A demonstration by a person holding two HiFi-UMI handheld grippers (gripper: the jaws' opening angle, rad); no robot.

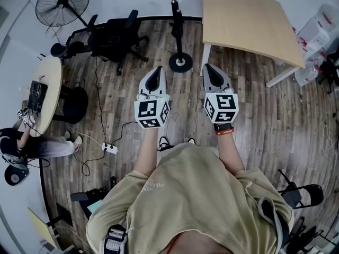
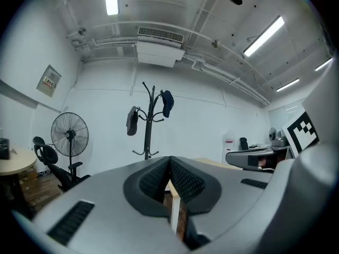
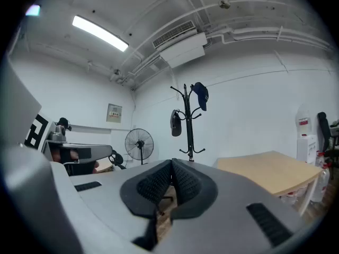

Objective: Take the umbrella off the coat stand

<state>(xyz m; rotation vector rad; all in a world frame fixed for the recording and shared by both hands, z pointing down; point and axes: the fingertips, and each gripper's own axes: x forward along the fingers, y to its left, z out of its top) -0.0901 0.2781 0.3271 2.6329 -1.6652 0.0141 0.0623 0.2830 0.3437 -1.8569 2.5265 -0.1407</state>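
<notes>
Left tongs (image 2: 169, 161): ribbed black pads closed tip to tip, nothing between them. Right tongs (image 3: 172, 164): pads likewise pressed together, nothing gripped. In the head view the left tongs (image 1: 155, 71) and right tongs (image 1: 211, 67) are held level and side by side in front of the person, a marker cube on the back of each, both noses aimed across the floor (image 1: 132, 94) of wood planks at the coat stand (image 1: 176, 20). Both tongs are well apart from the stand. The coat stand (image 2: 150, 126) is a black pole with curved hooks on a round base, upright near the white back wall. The umbrella (image 2: 131, 120), folded, short and dark grey, hangs from a hook on the stand's left side about halfway up the hooked part; the right gripper view shows the umbrella (image 3: 175, 123) in the same place on the coat stand (image 3: 188, 126). A blue cap (image 2: 167, 103) sits on an upper hook on the opposite side. Left of the stand is a standing fan (image 2: 69, 134), with a black office chair (image 1: 114, 36) near it. Right of the stand is a light wooden desk (image 3: 270, 173), its top bare. A white power strip (image 1: 109, 148) lies on the floor to the person's left.
</notes>
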